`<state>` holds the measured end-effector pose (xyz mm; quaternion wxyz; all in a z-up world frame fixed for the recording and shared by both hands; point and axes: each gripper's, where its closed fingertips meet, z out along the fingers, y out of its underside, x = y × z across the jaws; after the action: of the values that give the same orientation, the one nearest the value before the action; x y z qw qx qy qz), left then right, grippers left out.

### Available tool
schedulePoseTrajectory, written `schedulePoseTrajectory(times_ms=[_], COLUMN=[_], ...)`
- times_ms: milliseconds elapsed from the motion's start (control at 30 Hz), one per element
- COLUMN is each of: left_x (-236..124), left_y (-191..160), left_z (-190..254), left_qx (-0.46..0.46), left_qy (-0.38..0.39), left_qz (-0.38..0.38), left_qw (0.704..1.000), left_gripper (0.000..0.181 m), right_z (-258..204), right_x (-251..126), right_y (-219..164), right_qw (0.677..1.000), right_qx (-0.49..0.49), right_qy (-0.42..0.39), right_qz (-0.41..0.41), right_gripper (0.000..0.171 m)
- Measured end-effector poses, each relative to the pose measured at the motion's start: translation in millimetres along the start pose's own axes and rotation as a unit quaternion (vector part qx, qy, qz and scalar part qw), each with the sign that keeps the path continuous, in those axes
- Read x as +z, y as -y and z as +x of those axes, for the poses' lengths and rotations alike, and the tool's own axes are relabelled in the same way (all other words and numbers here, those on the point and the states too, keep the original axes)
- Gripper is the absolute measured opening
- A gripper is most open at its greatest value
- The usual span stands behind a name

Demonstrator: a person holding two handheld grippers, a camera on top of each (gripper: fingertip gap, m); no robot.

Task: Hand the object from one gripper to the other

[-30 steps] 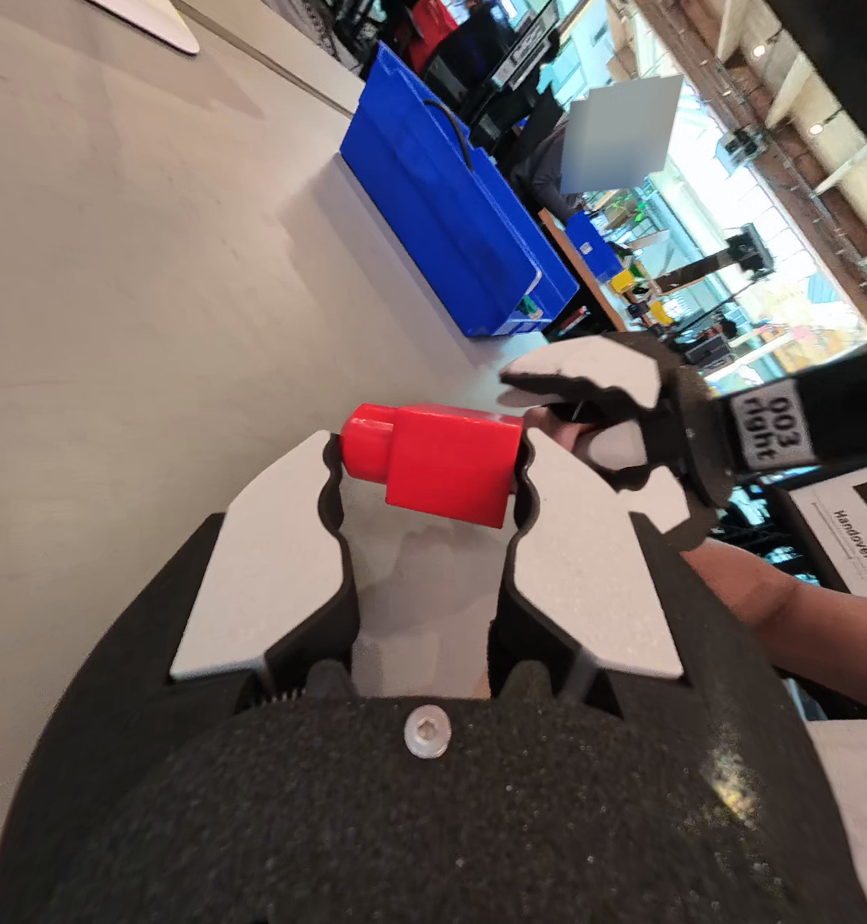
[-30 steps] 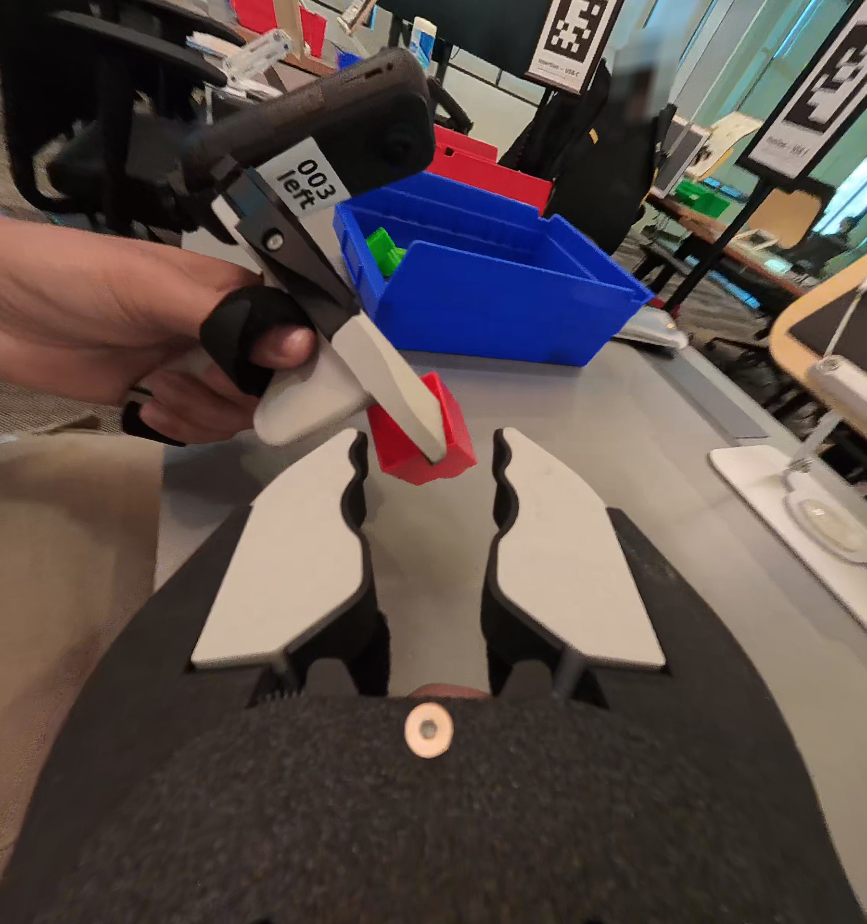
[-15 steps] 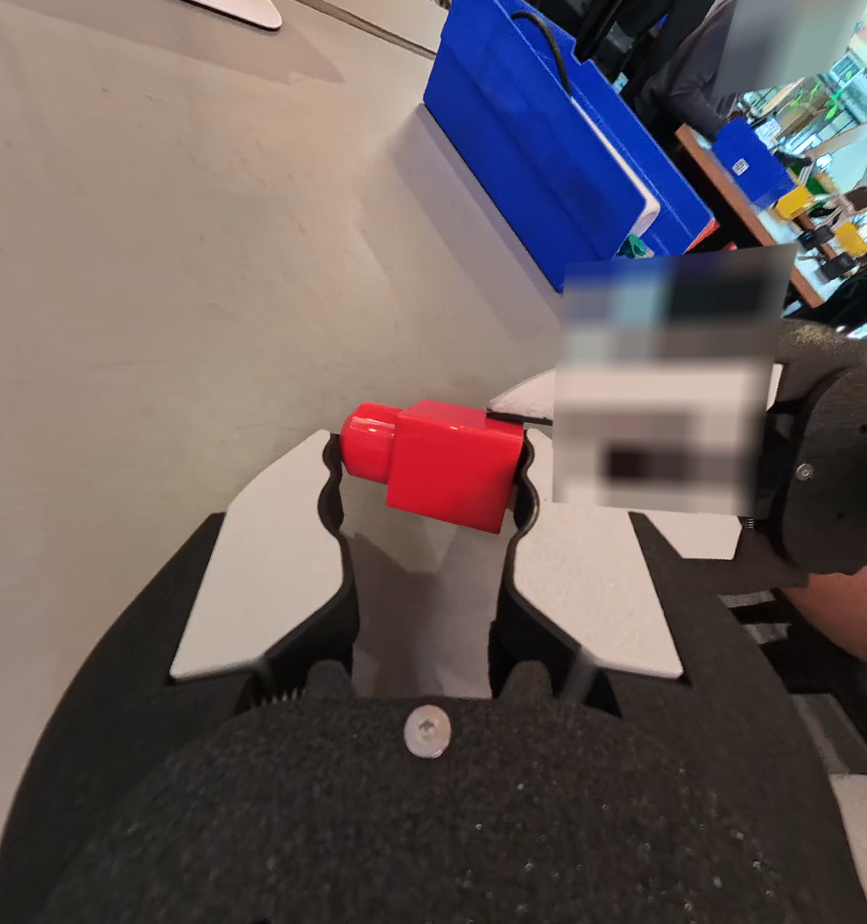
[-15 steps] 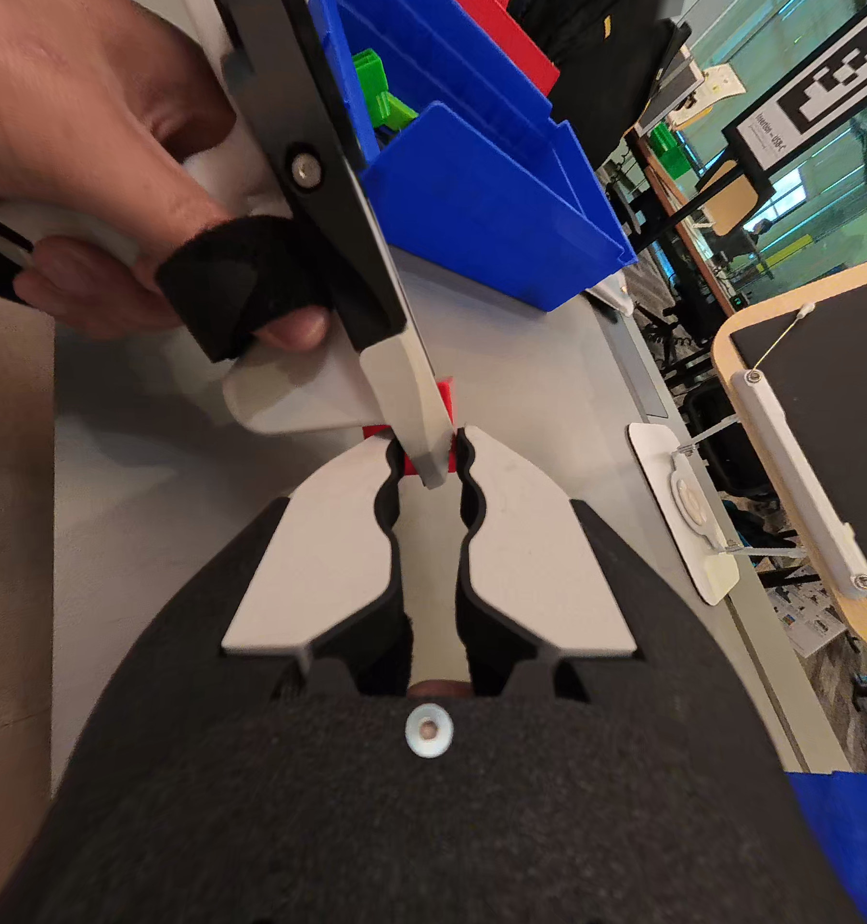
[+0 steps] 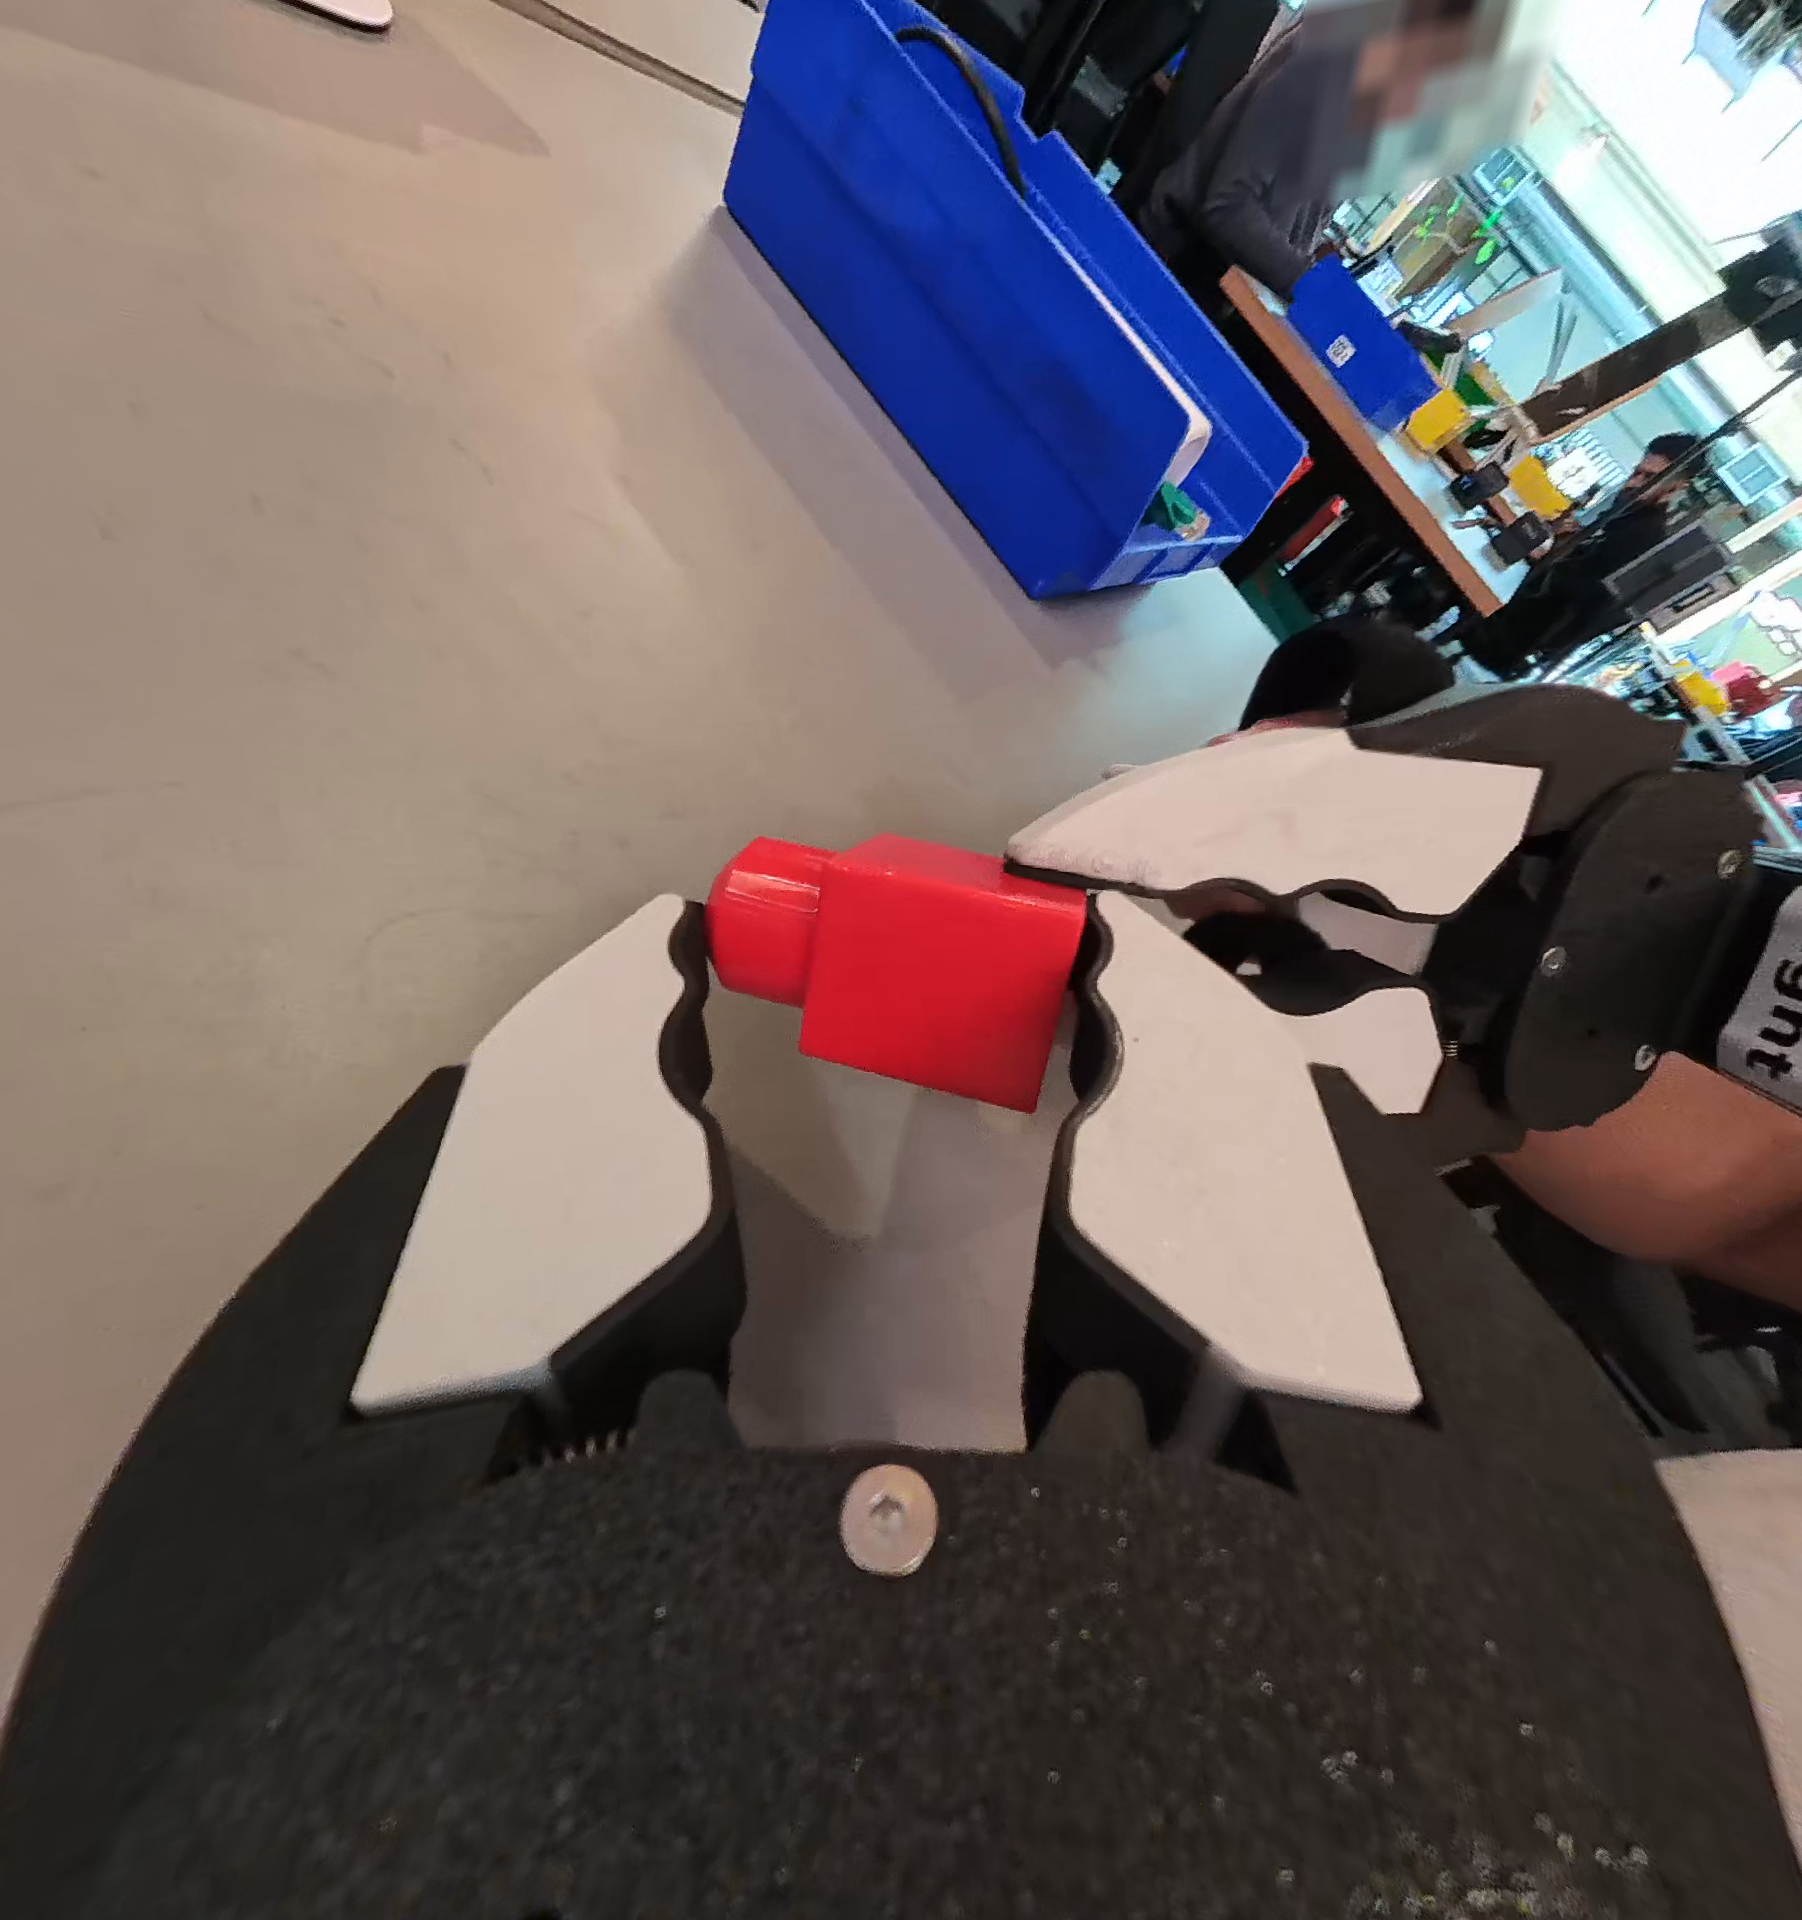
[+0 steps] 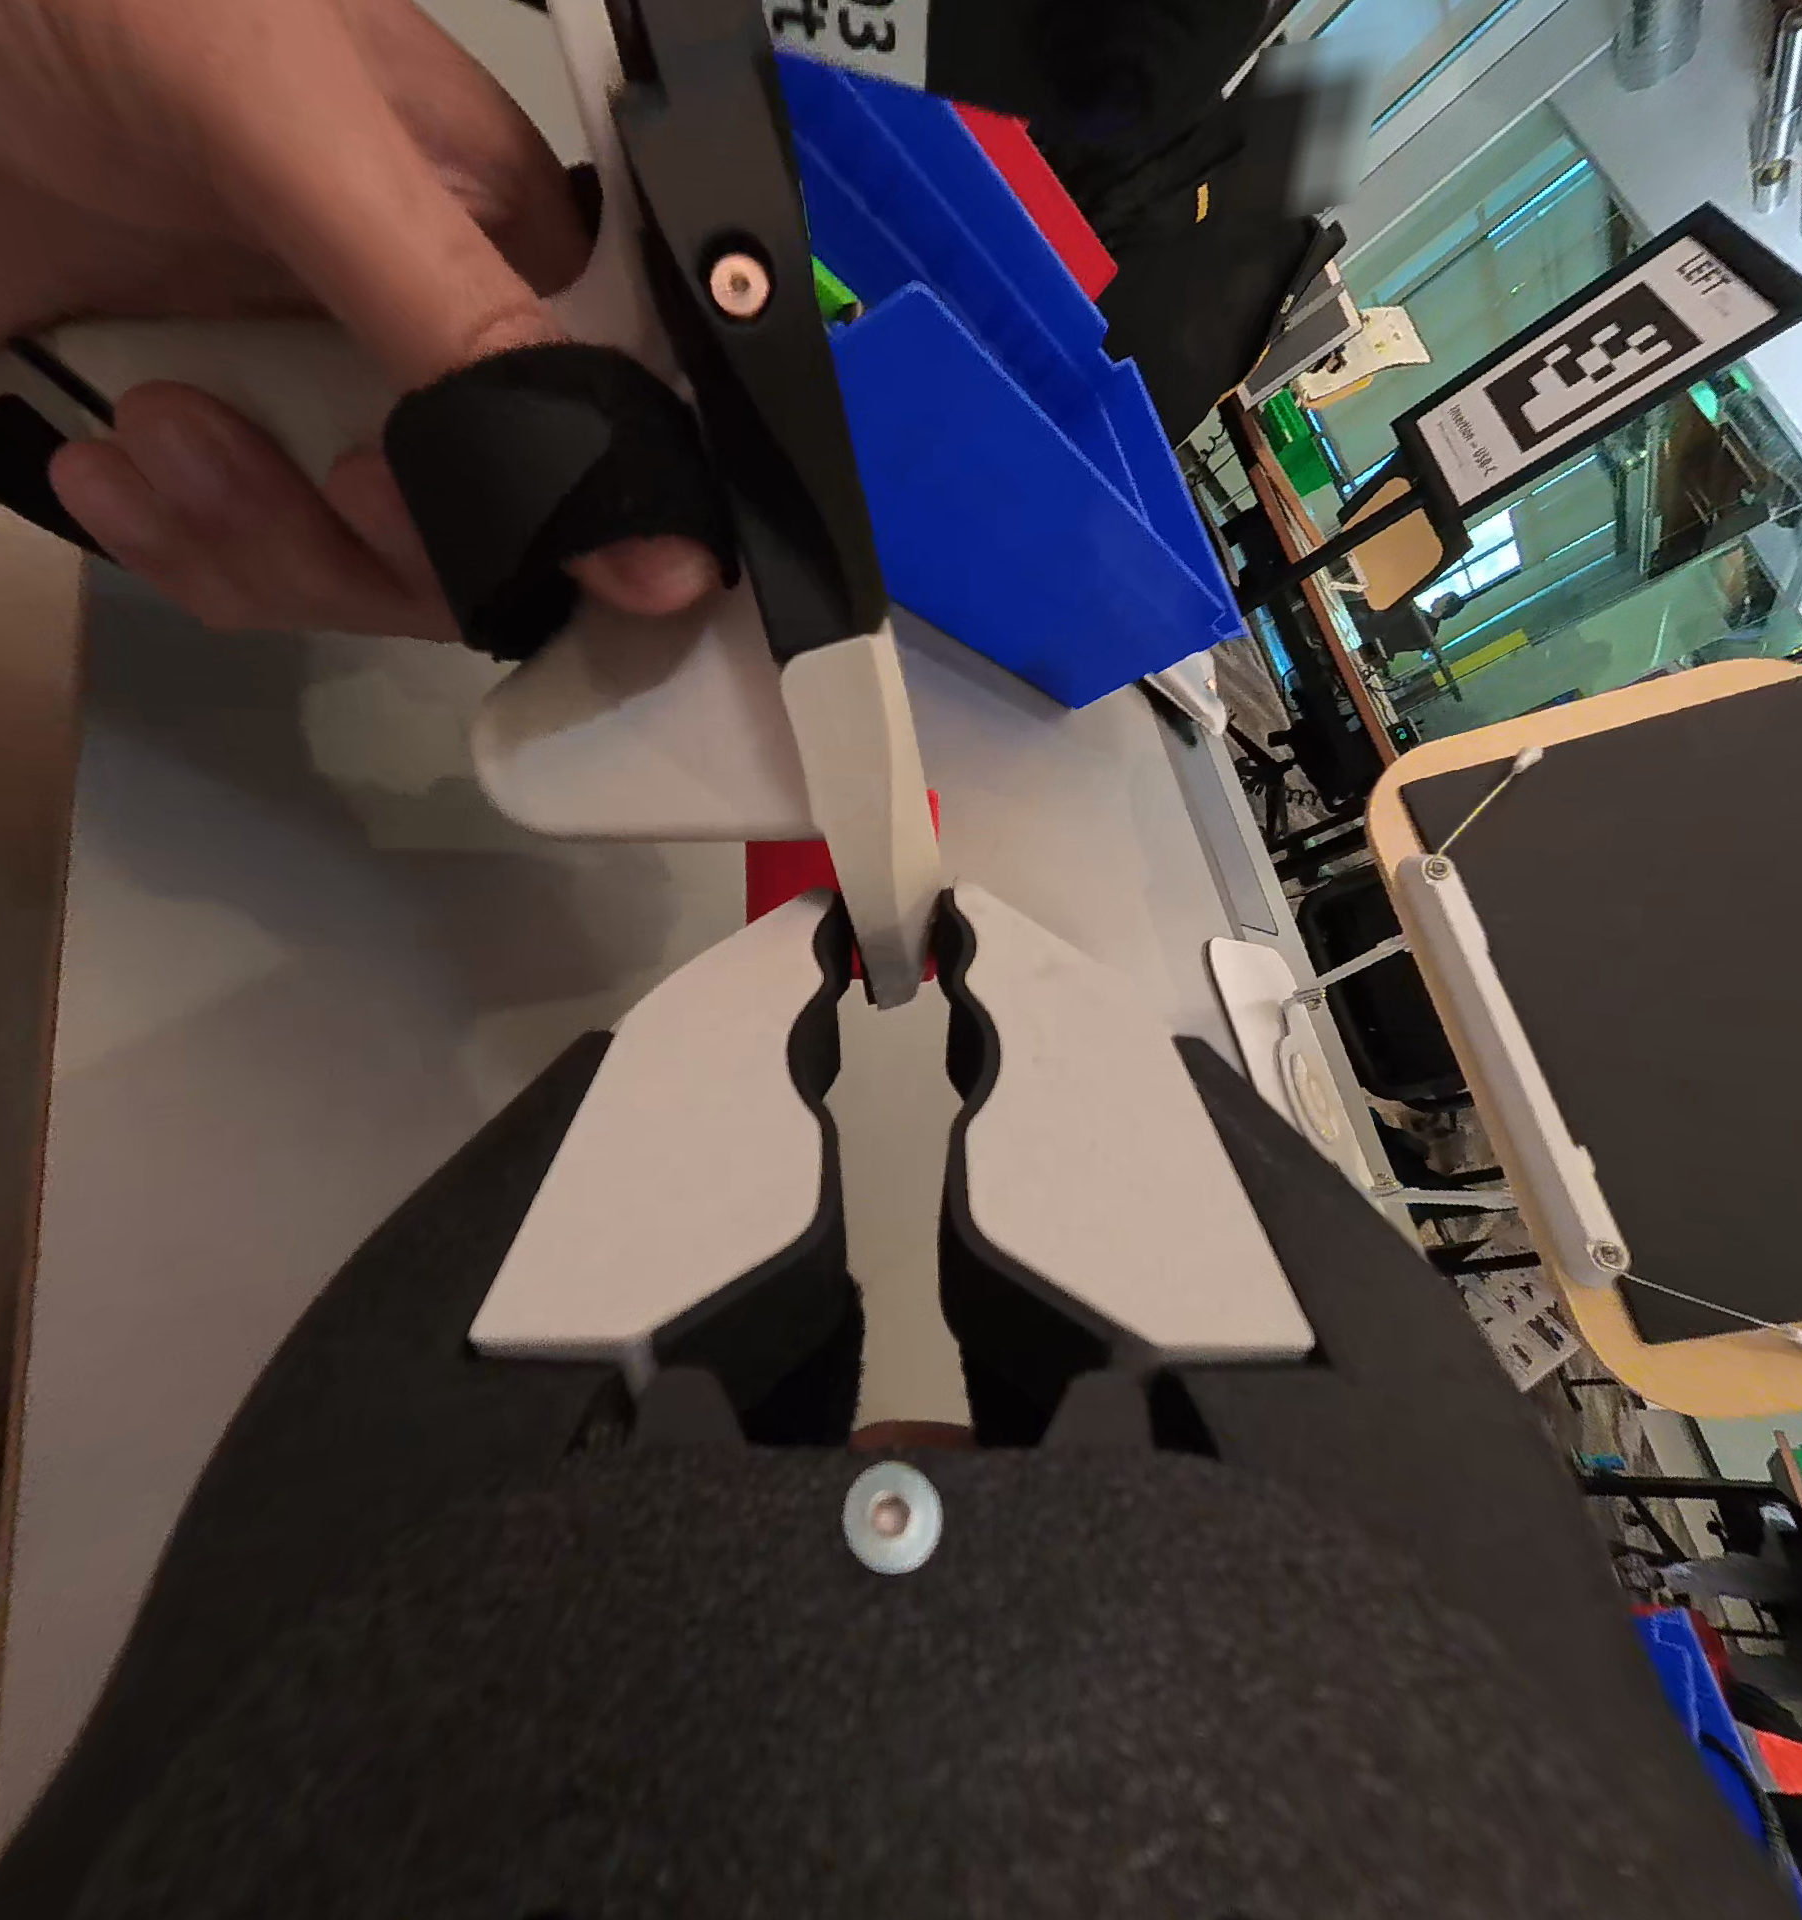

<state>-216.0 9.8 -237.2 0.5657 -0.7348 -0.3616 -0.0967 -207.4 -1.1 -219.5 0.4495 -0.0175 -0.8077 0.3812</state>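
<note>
A red block [image 5: 928,987] with a round stub at its left end is clamped across the fingertips of my left gripper [image 5: 886,966] and held just above the grey table [image 5: 253,520]. My right gripper [image 5: 1136,894] comes in from the right, and its upper finger lies on the top of the block's right end. In the right wrist view my right gripper [image 6: 889,935] is closed to a narrow gap around the block [image 6: 783,878] and the tip of a left gripper finger [image 6: 866,779]. Most of the block is hidden there.
A blue bin [image 5: 980,312] stands at the far table edge; in the right wrist view it [image 6: 980,468] holds green pieces. A hand [image 6: 201,312] holds the left gripper. A white pad [image 6: 1261,997] and a wood-framed black board [image 6: 1655,987] are on the right. The grippers are tip to tip, or close to it.
My right gripper was open and short of the block one second ago; it has moved in and closed on the block's end. My left gripper has kept its hold.
</note>
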Motion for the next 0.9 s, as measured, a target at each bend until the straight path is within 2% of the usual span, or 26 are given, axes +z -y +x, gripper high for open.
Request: schedulePoseTrajectory(times_ms=[200,333,400,500,567,700,800,900], left_x=[-2,-7,-10,-15,-20,-25,-20,-13], left_y=[0,8,12,19,25,32,26,17], left_z=[9,18,17,16,11,8,15,27], left_qx=[0.005,-0.034,-0.050,-0.063,-0.052,0.025,0.135,0.245], left_qy=[-0.034,-0.093,-0.107,-0.118,-0.106,-0.064,-0.017,0.012], left_qz=[-0.006,0.017,0.030,0.049,0.067,0.082,0.059,0.036], left_qw=[0.999,0.995,0.993,0.990,0.991,0.994,0.989,0.969], left_gripper=[0.068,0.069,0.058,0.056,0.056,0.061,0.065,0.078], right_z=[2,13,19,33,39,46,40,25], right_x=[-1,-3,-6,-10,-12,-13,-12,-15], right_y=[-9,-21,-22,-26,-29,-37,-35,-14], right_qw=[0.999,0.999,0.997,0.992,0.980,0.909,0.853,0.768], right_qx=[0.031,0.052,0.078,0.126,0.195,0.407,0.499,0.578], right_qy=[0.015,0.010,0.016,0.006,0.020,0.083,0.140,0.257], right_qz=[0.001,-0.011,-0.004,0.006,0.019,0.043,0.060,0.104], right_gripper=[0.012,0.005,0.005,0.005,0.005,0.005,0.005,0.005])
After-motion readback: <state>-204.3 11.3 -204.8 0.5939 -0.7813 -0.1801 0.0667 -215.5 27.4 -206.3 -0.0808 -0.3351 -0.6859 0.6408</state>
